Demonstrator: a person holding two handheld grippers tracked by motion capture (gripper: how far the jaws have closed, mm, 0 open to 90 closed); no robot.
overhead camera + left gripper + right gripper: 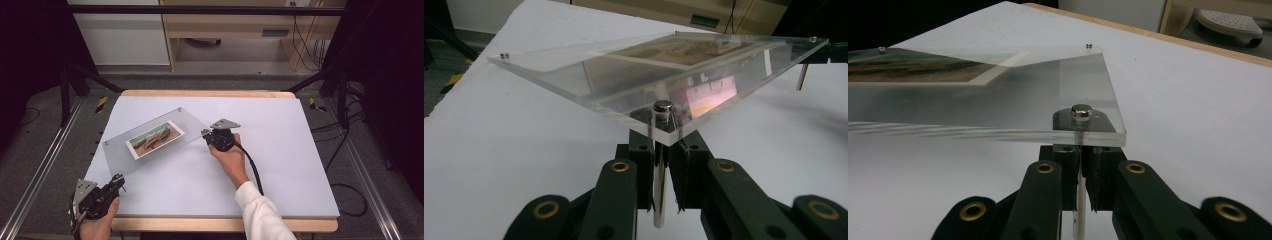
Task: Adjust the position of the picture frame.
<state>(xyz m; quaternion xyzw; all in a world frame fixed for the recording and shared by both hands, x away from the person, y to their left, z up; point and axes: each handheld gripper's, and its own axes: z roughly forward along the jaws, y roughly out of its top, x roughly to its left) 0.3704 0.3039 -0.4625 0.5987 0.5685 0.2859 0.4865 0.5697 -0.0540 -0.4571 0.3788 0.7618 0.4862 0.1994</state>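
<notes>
A clear acrylic photo frame [187, 125] with a landscape photo [155, 138] inside it is held level above the white table. My left gripper [119, 181] is at its near-left corner. In the left gripper view my left gripper [659, 150] is shut on the metal corner pin [659, 195] that hangs below the plate [624, 75]. My right gripper [206, 134] holds the opposite right corner. In the right gripper view my right gripper [1079, 160] is shut on that corner's metal pin [1078, 205], under its round cap [1081, 111].
The white table top [285, 155] has a wooden front edge [225, 225]. Black stand posts [65, 90] rise at both back corners. Cables [345, 195] lie on the floor at the right, and wooden furniture [235, 25] stands behind the table.
</notes>
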